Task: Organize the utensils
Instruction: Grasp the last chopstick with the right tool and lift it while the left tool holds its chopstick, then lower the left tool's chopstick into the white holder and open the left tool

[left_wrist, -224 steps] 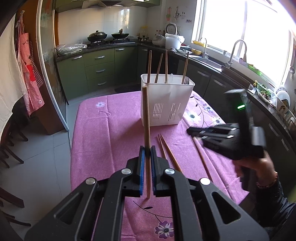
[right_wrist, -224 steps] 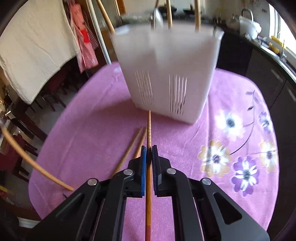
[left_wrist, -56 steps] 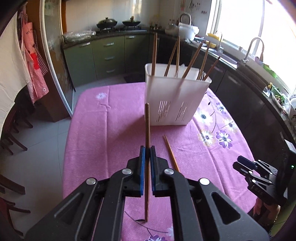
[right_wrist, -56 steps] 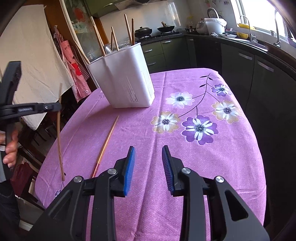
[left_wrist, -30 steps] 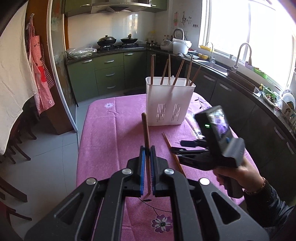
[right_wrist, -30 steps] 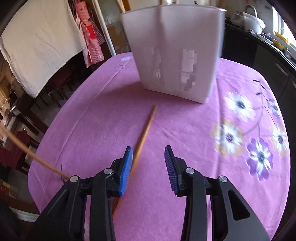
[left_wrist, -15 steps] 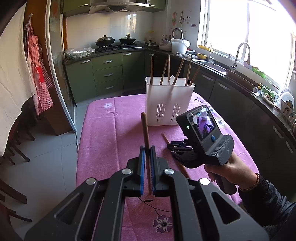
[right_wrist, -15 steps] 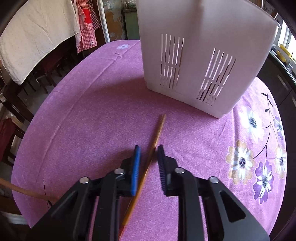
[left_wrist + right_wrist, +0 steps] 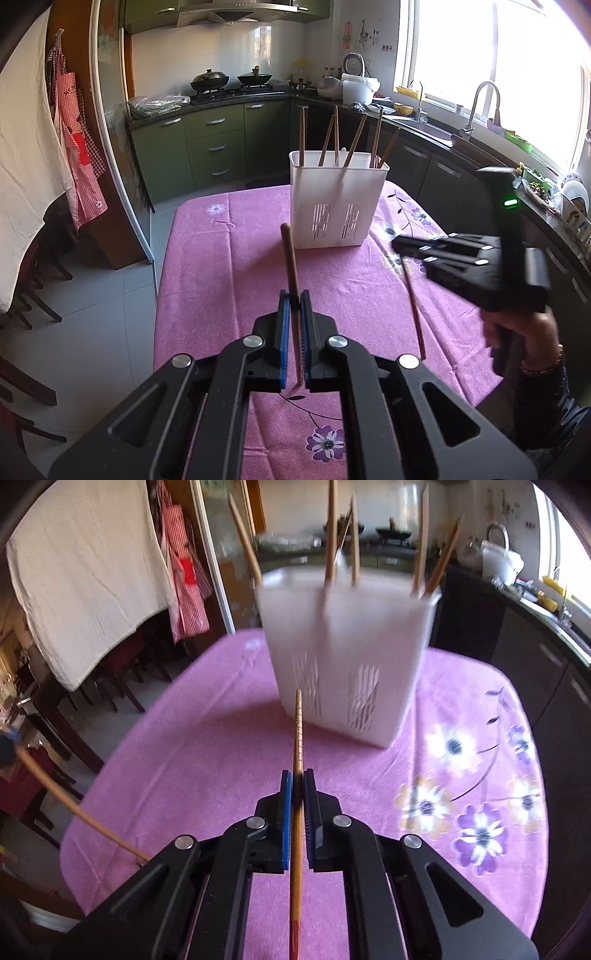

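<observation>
A white slotted utensil holder [image 9: 338, 201] stands on the far half of the pink floral tablecloth [image 9: 229, 280] with several chopsticks upright in it. My left gripper [image 9: 294, 299] is shut on a wooden chopstick [image 9: 289, 254] that points toward the holder. My right gripper [image 9: 297, 779] is shut on another chopstick [image 9: 297, 734], lifted off the cloth and aimed at the holder [image 9: 347, 653]. In the left wrist view the right gripper [image 9: 402, 248] is at the right with its chopstick [image 9: 413, 302] hanging below. The left-held chopstick [image 9: 74, 808] shows at the left of the right wrist view.
Green kitchen cabinets [image 9: 207, 147], a stove with pans and a sink under the window [image 9: 480, 107] lie behind the table. Dark chairs [image 9: 48, 709] and hanging cloth [image 9: 85, 576] stand to the left of the table. The table edge drops to tiled floor on the left.
My right gripper closed on the chopstick that lay on the cloth and lifted it, moving to the right in the left wrist view. My left gripper still holds its chopstick.
</observation>
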Available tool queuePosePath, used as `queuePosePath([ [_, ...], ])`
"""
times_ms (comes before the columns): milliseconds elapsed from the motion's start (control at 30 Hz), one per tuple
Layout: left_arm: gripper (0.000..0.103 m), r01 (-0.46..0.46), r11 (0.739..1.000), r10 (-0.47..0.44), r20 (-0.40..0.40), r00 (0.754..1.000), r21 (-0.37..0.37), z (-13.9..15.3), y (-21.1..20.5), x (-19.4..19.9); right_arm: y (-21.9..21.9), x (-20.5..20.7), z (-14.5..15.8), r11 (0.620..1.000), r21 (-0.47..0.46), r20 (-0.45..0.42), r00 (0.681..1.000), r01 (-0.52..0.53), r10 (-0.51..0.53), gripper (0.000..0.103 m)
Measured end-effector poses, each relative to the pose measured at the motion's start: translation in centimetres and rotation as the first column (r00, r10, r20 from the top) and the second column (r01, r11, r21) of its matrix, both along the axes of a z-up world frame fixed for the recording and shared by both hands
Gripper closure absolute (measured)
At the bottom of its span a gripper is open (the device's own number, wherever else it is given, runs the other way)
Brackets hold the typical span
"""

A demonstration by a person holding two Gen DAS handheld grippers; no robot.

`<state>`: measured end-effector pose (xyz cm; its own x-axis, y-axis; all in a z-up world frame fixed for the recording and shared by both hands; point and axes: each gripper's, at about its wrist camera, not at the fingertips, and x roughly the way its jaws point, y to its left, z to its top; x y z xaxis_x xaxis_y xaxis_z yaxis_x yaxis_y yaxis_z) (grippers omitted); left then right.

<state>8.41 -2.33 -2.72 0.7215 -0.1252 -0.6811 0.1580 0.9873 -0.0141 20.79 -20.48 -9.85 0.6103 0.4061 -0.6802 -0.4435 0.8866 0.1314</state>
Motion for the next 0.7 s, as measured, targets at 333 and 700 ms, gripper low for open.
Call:
queuePosePath([
  [333,0.097,-0.001,1.000,0.001,0.004,1.000,0.007,-0.1,-0.1,-0.2,-5.3,-7.5,4.7,0.999,0.029,0.172,0.985,0.020,-0.025,0.096],
  [700,0.098,0.019,1.000,-0.019,-0.016,1.000,-0.010,0.3,-0.4,0.5,-8.3,-11.3,5.1,0.995,0.090,0.172,0.983,0.042,-0.057,0.096],
])
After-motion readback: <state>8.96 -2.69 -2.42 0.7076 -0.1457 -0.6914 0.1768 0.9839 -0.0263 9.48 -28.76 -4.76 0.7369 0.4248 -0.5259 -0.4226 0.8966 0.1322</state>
